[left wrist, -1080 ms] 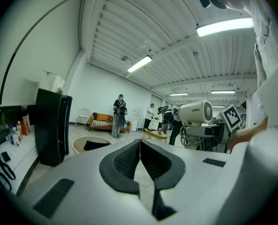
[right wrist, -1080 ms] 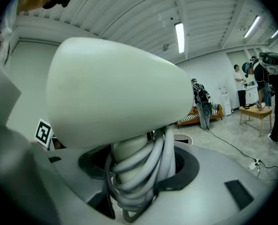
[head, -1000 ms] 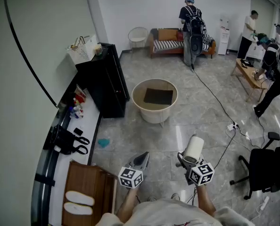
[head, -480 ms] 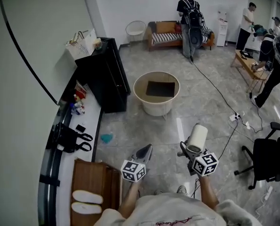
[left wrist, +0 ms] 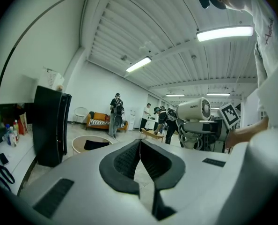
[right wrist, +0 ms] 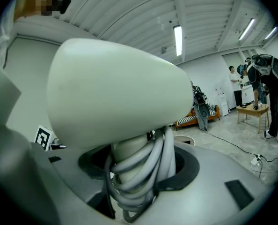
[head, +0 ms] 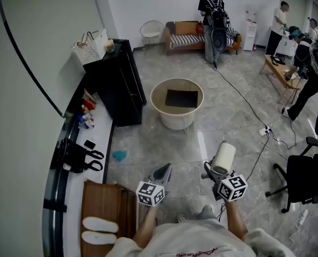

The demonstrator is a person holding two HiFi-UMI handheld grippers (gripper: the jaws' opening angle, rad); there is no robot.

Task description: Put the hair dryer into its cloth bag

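Note:
A white hair dryer (head: 224, 157) stands upright in my right gripper (head: 215, 173), which is shut on its handle. In the right gripper view the dryer's barrel (right wrist: 120, 93) fills the top, and its grey cord (right wrist: 146, 165) is wound round the handle between the jaws. My left gripper (head: 163, 171) is shut with nothing in it; its pads (left wrist: 125, 161) meet in the left gripper view, where the hair dryer (left wrist: 193, 109) shows to the right. A black bag with handles (head: 76, 155) lies on the white counter at the left. Both grippers hang over the floor, well apart from it.
A round beige tub (head: 176, 119) with a dark flat thing inside stands on the floor ahead. A black cabinet (head: 116, 84) and a white counter (head: 95, 138) run along the left. A wooden board (head: 103, 202) lies near me, an office chair (head: 303, 183) to the right. Several people stand at the back.
Both grippers have been carried a little across the room with the person, side by side. The right one still holds the hair dryer and the left one stays shut.

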